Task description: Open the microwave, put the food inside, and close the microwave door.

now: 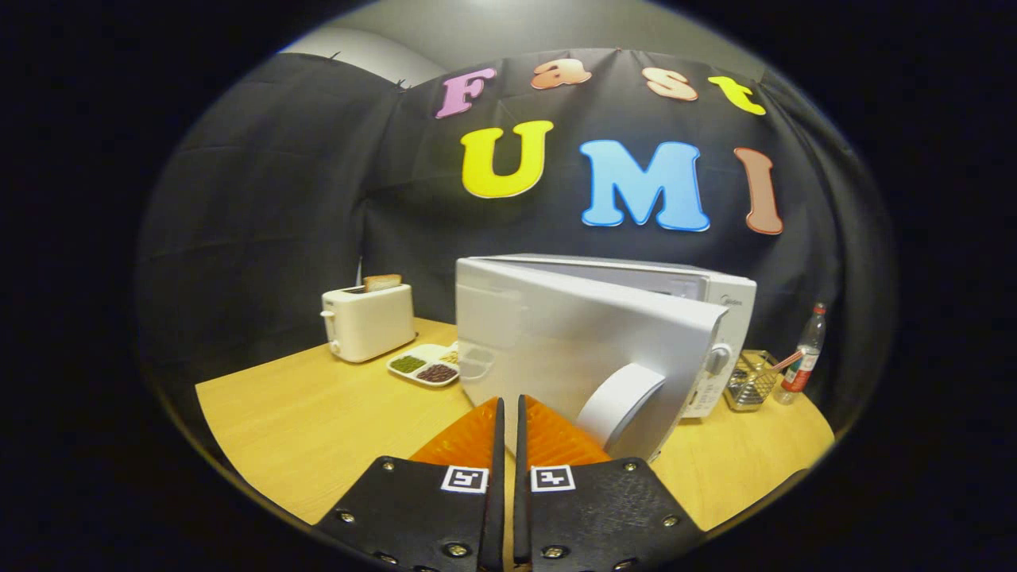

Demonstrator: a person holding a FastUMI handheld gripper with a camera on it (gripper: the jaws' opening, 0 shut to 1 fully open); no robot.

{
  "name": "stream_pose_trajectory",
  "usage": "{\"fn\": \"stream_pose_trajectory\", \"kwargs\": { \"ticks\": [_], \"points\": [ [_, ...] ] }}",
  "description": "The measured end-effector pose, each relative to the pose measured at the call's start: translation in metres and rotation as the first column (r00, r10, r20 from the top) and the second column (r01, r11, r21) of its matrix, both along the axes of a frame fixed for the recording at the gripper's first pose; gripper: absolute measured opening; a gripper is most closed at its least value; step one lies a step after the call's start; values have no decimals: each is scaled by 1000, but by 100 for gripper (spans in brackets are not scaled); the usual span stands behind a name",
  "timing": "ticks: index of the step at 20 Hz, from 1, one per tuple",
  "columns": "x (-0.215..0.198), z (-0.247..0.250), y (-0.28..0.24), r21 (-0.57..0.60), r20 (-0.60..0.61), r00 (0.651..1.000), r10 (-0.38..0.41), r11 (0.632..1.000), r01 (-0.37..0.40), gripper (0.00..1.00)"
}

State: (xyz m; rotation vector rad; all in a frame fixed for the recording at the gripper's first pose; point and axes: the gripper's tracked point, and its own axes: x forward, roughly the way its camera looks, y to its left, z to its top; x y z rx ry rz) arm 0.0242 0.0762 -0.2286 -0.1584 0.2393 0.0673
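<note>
One white box-shaped microwave [636,318] on a pale wooden table [302,429], its door [572,342] swung partly open.

From the left: a white two-slot toaster [368,322] with a slice of browned bread [382,282] standing up out of one slot; near it a white divided dish [425,365] with green and dark brown beans in separate compartments; then the microwave, whose smooth white door stands ajar and angled toward the gripper [508,405], with a broad rounded white handle [620,403] at its free edge and a round knob [717,359] on the control panel behind it. Further right sit a clear glass container [751,381] and a clear plastic bottle with a red label [802,357]. The gripper's fingers are pressed almost together with only a thin slit between them, holding nothing, their tips just before the lower part of the door; contact cannot be told.
</note>
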Motion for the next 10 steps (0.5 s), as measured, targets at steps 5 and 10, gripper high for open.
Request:
{"fn": "stream_pose_trajectory", "kwargs": {
  "ticks": [5, 10],
  "points": [
    [42, 8, -62, 16, 18, 989, -150, 989, 150, 5],
    [87, 13, -101, -4, 48, 967, -249, 968, 249, 5]
  ]
}}
